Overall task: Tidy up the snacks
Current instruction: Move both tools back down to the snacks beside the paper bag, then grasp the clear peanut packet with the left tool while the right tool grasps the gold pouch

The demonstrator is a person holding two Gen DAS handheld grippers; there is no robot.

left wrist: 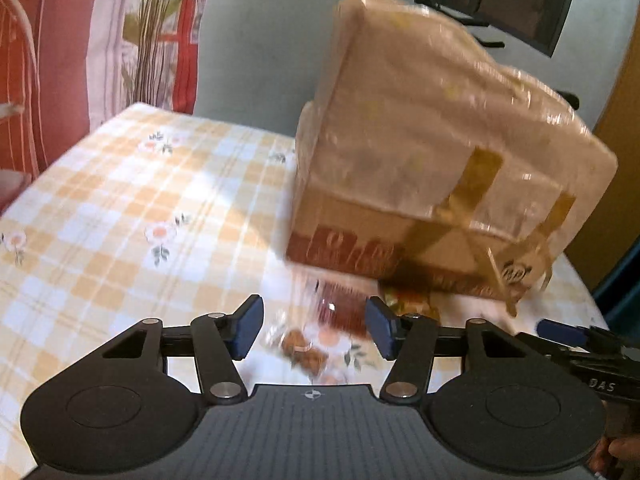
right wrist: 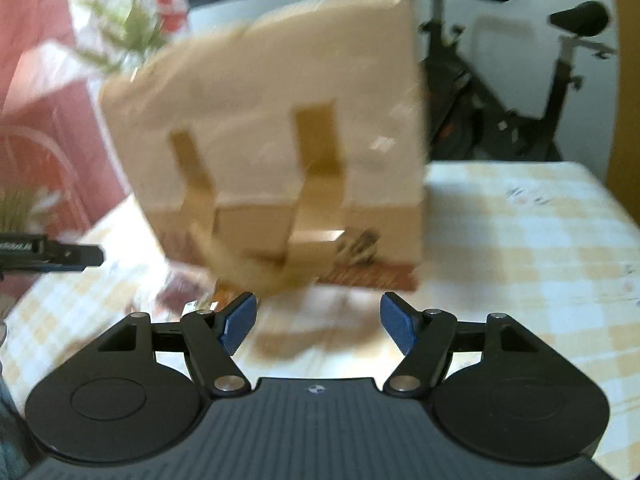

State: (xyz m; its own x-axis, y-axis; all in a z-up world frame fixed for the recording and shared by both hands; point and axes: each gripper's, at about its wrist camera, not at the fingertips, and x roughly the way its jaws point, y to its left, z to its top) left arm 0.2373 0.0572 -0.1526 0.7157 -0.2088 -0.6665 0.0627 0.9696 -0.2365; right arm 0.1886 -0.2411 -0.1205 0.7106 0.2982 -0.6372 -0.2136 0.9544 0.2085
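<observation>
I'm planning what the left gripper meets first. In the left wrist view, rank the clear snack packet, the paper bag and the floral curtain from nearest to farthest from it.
1. Clear snack packet: on the tablecloth, right ahead of the left gripper, between its open fingers as seen.
2. Paper bag: standing just behind the packet, to the right.
3. Floral curtain: beyond the table's far edge, upper left.

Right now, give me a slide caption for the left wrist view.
Open left gripper over a clear snack packet, paper bag behind on the checked tablecloth.

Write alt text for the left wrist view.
A brown paper bag stands on a checked tablecloth. The open left tool points at small snack packets in front of it, gripping nothing.
</observation>
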